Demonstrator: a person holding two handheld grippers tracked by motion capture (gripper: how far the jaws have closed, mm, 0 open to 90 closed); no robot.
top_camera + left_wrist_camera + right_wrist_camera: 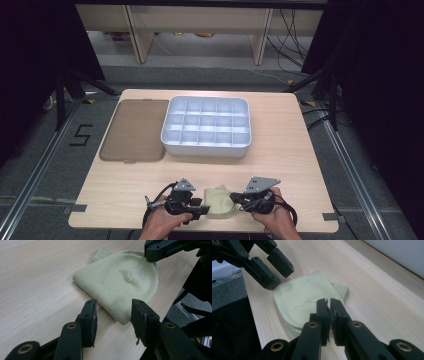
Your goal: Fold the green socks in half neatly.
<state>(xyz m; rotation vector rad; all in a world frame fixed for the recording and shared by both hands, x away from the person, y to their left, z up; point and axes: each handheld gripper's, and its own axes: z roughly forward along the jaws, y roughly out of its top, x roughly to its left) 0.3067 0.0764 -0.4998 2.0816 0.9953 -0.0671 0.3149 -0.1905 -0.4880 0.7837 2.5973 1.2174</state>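
A pale yellow-green knitted cloth (218, 200) lies folded flat at the table's front edge, between my two grippers. My left gripper (113, 312) is open. The cloth's (120, 282) near corner sits between its jaws, and the pads do not press on it. My right gripper (329, 305) is shut, its tips pinching the cloth (299, 297) at the opposite edge. From the left gripper view the right gripper (150, 256) meets the cloth's far rim. A ribbed cuff (342, 291) sticks out from under the fold. From above, the left gripper (204, 210) and right gripper (235, 204) flank the cloth.
A white tray (206, 147) divided into several compartments stands at mid-table. A brownish translucent lid (134, 130) lies flat to its left. The table's front edge (200, 229) runs just under both hands. Bare wood (285, 170) stretches to the right.
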